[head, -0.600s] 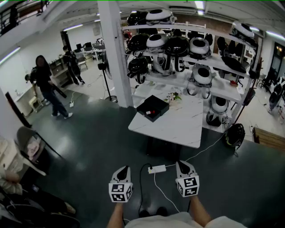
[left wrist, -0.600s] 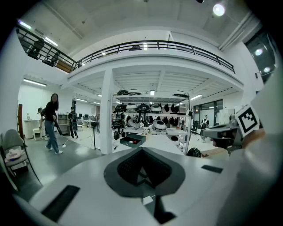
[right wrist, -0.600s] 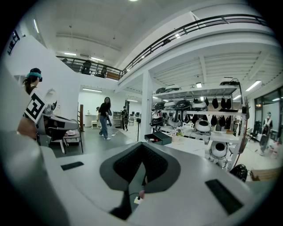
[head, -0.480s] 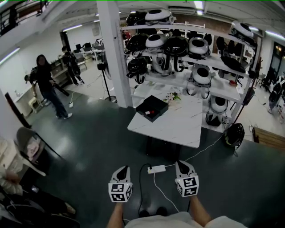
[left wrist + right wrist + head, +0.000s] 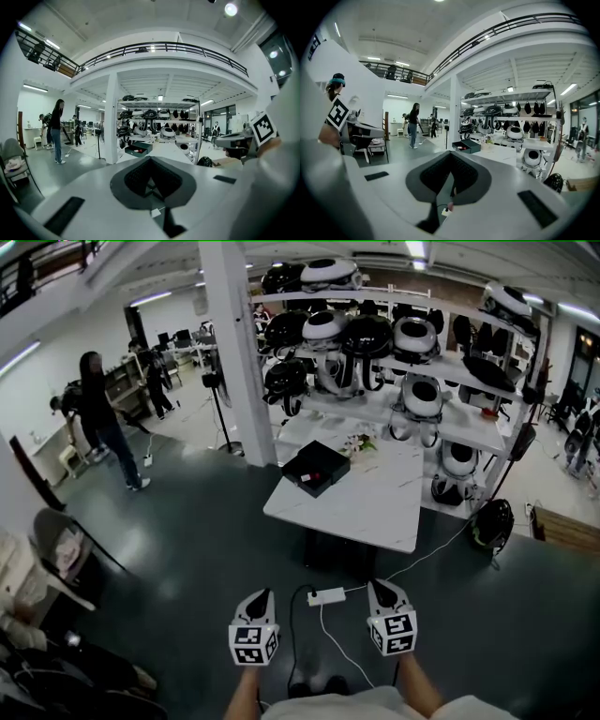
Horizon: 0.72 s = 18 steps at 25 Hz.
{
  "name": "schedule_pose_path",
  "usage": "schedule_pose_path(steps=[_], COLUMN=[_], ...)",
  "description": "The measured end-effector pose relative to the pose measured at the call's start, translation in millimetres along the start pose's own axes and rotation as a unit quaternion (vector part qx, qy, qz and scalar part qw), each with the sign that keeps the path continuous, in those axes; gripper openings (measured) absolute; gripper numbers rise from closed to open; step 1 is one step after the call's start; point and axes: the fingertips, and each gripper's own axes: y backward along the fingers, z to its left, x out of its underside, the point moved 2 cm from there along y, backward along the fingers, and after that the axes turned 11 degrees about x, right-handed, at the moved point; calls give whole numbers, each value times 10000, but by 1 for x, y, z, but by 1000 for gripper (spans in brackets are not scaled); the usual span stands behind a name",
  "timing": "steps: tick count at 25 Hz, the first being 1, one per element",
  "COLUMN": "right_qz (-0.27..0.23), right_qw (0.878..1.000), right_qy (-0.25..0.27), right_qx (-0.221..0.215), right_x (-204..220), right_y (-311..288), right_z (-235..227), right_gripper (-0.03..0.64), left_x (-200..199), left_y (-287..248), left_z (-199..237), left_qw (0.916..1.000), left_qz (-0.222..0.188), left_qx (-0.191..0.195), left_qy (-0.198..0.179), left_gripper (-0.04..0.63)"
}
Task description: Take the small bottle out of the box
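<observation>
Head view, left gripper (image 5: 262, 597) and right gripper (image 5: 376, 587) side by side above dark floor (image 5: 187, 549), open black box (image 5: 317, 468) on white table (image 5: 361, 512) well ahead of both jaws, small bottle too small to make out, left gripper view, jaws pressed together, empty, right gripper view, jaws together, empty, box far ahead.

An open black box (image 5: 316, 468) sits at the far left corner of the white tabletop (image 5: 366, 507), something red inside. The left gripper (image 5: 262, 596) and right gripper (image 5: 379, 587) hang over the dark floor (image 5: 187, 540), well apart from the tabletop.
</observation>
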Motion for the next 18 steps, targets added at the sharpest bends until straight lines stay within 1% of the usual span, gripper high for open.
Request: schedule_pose_path(steps=[11,18], right_qz=[19,73], right_qw=[9998,9996], right_qy=[-3,-47], right_qx=[-216,-266], right_x=[10,15], right_y=[-17,-34], right_z=[-23,-26], right_gripper=[20,20], left_x=[5,7], left_y=[-25,-42], left_z=[-19,-15], left_qw=[9999,9998], left_qz=[91,143], left_qx=[-136,-134], left_qy=[-4,-12], left_gripper=[18,18])
